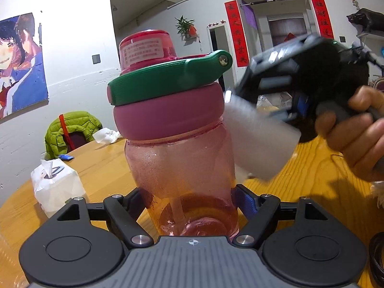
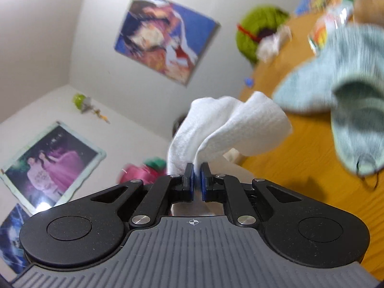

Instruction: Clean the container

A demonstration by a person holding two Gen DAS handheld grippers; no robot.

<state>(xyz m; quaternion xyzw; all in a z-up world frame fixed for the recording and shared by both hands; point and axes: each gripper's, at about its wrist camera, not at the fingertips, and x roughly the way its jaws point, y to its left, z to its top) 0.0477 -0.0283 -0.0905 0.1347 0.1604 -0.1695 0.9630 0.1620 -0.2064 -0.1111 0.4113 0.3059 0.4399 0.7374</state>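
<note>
The left claw has its two pads pressed against the lower walls of a translucent pink plastic bottle, holding it upright just above the worktop, a round surface of yellow wood with visible grain. The bottle's body is smooth and cloudy, with what may be droplets inside, though the fisheye view makes that hard to judge. A thick matte mauve collar rings its neck, a ribbed green carry loop lies across it, and a glossy red cap with a white printed label tops it. The right claw is pinched almost fully together on a soft, fleecy white cloth, which bunches into rounded folds above the blue pads. In the left view this cloth shows as a blurred pale block just beside the bottle's shoulder, with a hand gripping the black handle behind it. A soft tissue pack sits on the worktop to the bottle's left.
</note>
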